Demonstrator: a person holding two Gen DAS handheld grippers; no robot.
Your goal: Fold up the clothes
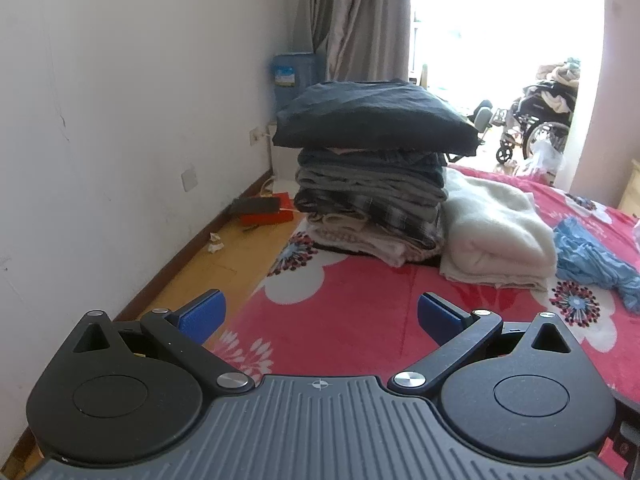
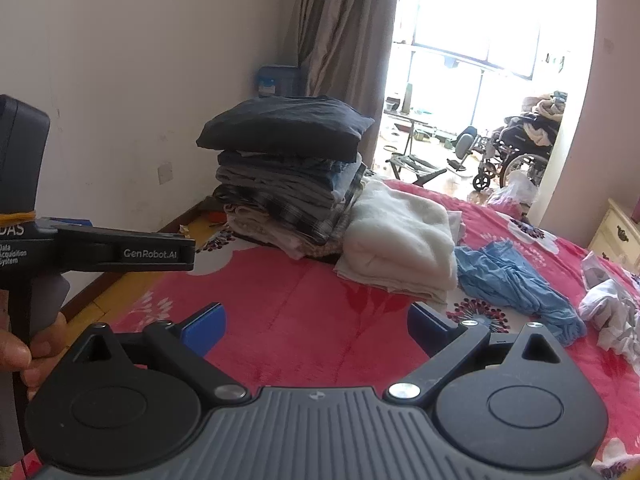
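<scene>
A tall stack of folded clothes (image 1: 372, 184) (image 2: 288, 184) stands on the red flowered bedspread (image 1: 352, 320) (image 2: 304, 320), topped by a dark folded garment (image 1: 372, 120) (image 2: 284, 126). A folded cream blanket (image 1: 492, 228) (image 2: 400, 240) lies right of the stack. A crumpled blue garment (image 1: 592, 256) (image 2: 516, 280) lies further right, and a white crumpled garment (image 2: 612, 312) sits near the right edge. My left gripper (image 1: 320, 312) hovers open over the bedspread in front of the stack, holding nothing. My right gripper (image 2: 316, 322) is open too and holds nothing. The left gripper's body (image 2: 120, 252), held by a hand (image 2: 24, 352), shows at the right wrist view's left.
A white wall (image 1: 120, 120) and wooden floor strip (image 1: 224, 264) run left of the bed, with a red box (image 1: 264, 210) on the floor. A grey curtain (image 1: 356, 20), a blue water jug (image 1: 294, 76) and a wheelchair (image 1: 536, 120) stand behind. A cream nightstand (image 2: 616, 236) is at right.
</scene>
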